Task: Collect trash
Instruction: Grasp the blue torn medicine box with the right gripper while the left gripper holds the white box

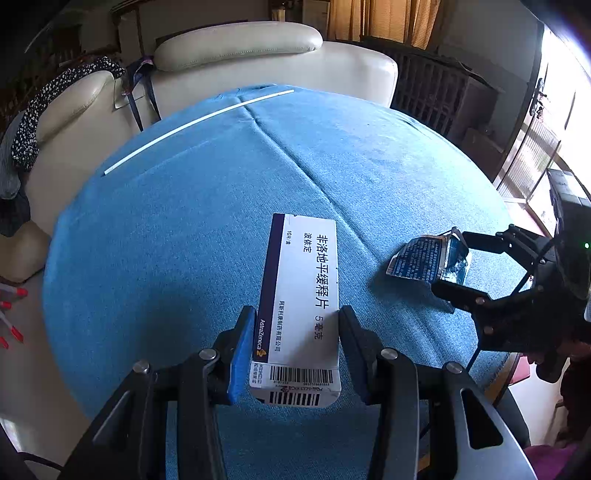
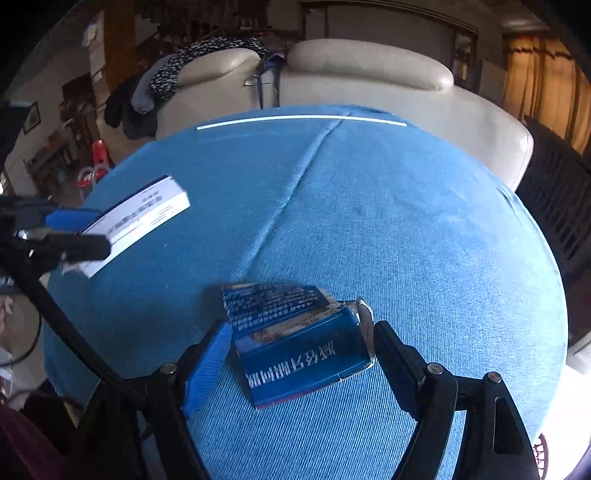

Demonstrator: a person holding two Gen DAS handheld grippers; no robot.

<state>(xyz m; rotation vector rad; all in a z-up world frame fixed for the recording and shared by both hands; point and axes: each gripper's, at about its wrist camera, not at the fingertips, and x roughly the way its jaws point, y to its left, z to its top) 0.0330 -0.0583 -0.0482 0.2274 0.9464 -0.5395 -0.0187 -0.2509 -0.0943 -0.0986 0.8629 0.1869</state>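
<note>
Nearest, the left gripper (image 1: pixel 295 332) clamps a white medicine box (image 1: pixel 301 295), lifted off the blue tablecloth (image 1: pixel 184 221). Beside it, the right gripper (image 2: pixel 301 354), jaws wide, grips a crumpled blue carton (image 2: pixel 295 354). Both pieces seem collected; no bin shows, so dropping them remains.

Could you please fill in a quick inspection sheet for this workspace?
Surface: blue cloth, one crease running across it.
Job's things: white medicine box; crumpled blue carton.
Clutter: thin white strip near the far edge.
Grippers: left gripper shut on the white medicine box; right gripper around the crumpled blue carton, grip unclear.
Cables: black cable behind the left gripper.
Surroundings: cream sofa, curtains.
</note>
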